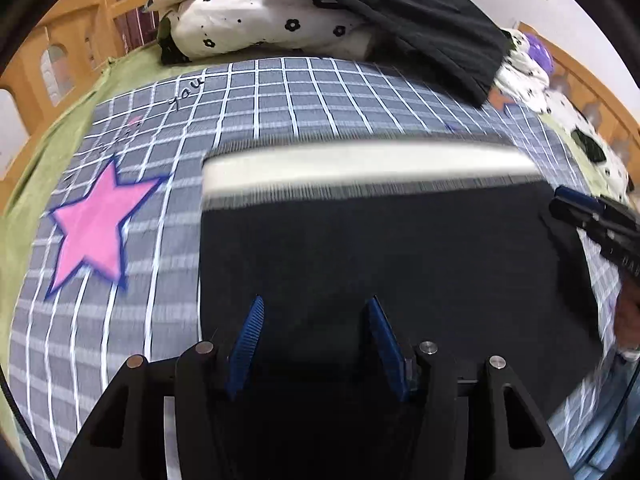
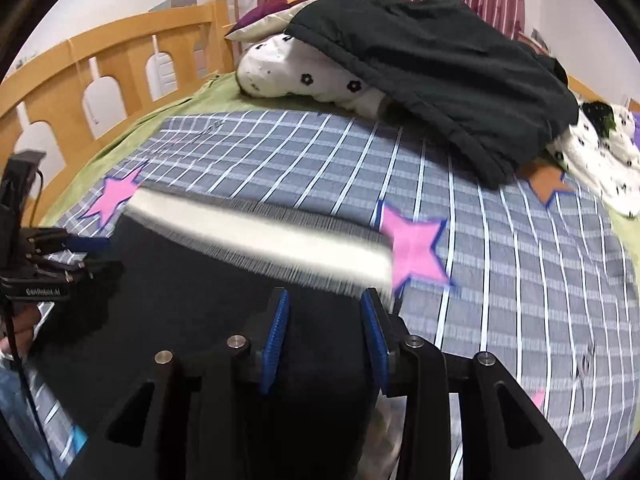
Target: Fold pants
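Left wrist view: left gripper (image 1: 316, 304) and right gripper (image 2: 326, 298) gape over black pants (image 1: 380, 248).

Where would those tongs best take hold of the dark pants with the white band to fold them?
Grip the pants at their two near corners, coming in low from the near edge. They lie flat on the plaid sheet, white waistband at the far end. The left tongs and right tongs already sit open over that near edge.
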### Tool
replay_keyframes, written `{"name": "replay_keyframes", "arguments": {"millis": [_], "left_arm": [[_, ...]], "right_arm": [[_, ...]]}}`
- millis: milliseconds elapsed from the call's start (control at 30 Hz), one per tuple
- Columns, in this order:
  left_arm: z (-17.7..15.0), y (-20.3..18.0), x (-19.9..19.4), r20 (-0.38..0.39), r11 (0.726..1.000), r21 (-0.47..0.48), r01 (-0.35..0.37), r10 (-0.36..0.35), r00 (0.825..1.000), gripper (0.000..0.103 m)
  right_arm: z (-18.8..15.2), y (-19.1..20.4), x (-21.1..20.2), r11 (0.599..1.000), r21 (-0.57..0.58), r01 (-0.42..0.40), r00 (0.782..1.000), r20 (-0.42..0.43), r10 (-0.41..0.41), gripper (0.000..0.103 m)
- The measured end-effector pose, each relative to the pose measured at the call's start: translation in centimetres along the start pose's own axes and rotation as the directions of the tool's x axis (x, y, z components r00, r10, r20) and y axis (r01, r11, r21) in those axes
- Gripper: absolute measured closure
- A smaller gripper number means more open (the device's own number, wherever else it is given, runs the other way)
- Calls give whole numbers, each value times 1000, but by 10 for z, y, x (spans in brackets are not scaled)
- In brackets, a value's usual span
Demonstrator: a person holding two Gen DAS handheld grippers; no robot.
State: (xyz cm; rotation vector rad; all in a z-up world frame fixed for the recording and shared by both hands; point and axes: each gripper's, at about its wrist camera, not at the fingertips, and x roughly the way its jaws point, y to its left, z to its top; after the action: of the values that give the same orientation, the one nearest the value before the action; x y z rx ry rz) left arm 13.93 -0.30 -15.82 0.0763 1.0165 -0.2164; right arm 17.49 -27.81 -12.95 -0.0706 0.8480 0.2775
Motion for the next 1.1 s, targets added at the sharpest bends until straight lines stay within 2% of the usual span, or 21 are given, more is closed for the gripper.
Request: {"name": "replay_keyframes", "arguments": {"millis": [100, 200, 300, 367, 467, 567, 667, 700, 767, 800, 833, 867, 900, 1000, 1100], "left_arm": [[-41, -6, -26, 21, 999, 21, 25, -26, 999, 51], [-83, -9, -55, 82, 998, 3, 59, -59, 995, 47], [-111, -9, -75, 107, 998, 16, 61, -62, 992, 45], [-129, -8, -83, 96, 996, 35, 77, -80, 992, 44], [-145, -12, -85, 73, 995, 98, -24, 17, 997, 44], [-153, -15, -76, 33, 982, 169, -87, 82, 996, 44], [-157, -22, -66, 57, 959, 229, -165, 155, 986, 42], [-155, -23, -66, 79, 957, 227, -184, 170, 982, 45], [-149, -26, -69, 112, 957, 211, -200, 179, 977, 60], [-146, -26, -73, 135, 958, 201, -205, 180, 974, 72], [-144, -25, -79, 172, 965, 170, -198, 169, 970, 81], [-144, -19, -87, 210, 981, 116, -158, 131, 969, 82], [-144, -12, -89, 213, 991, 71, -113, 96, 972, 84], [-154, 5, -63, 122, 998, -18, -56, 58, 991, 84], [-161, 14, -69, 141, 997, -79, -3, 14, 990, 81]], "right_arm": [[-29, 9, -18, 1000, 24, 0, 1000, -19, 0, 65], [-60, 15, -36, 998, 55, -5, 1000, -28, 7, 65], [-83, 27, -51, 999, 23, 26, 999, -35, -25, 65], [-92, 31, -60, 999, 13, 38, 999, -32, -38, 64], [-101, 30, -68, 999, 39, 21, 999, -33, -20, 64], [-107, 24, -72, 996, 85, 8, 999, -39, -5, 64], [-107, 22, -72, 995, 98, 7, 999, -36, -4, 64], [-107, 21, -71, 995, 98, 10, 999, -34, -7, 64], [-108, 21, -69, 994, 104, 13, 999, -34, -9, 64], [-107, 20, -67, 994, 107, 15, 999, -38, -11, 64], [-108, 18, -66, 994, 112, 19, 999, -41, -14, 64], [-108, 17, -65, 993, 116, 20, 999, -44, -15, 64], [-108, 16, -63, 992, 127, 16, 999, -48, -10, 64], [-110, 14, -61, 990, 142, 13, 999, -51, -6, 61], [-116, 17, -52, 991, 134, 18, 997, -81, -7, 61]]}}
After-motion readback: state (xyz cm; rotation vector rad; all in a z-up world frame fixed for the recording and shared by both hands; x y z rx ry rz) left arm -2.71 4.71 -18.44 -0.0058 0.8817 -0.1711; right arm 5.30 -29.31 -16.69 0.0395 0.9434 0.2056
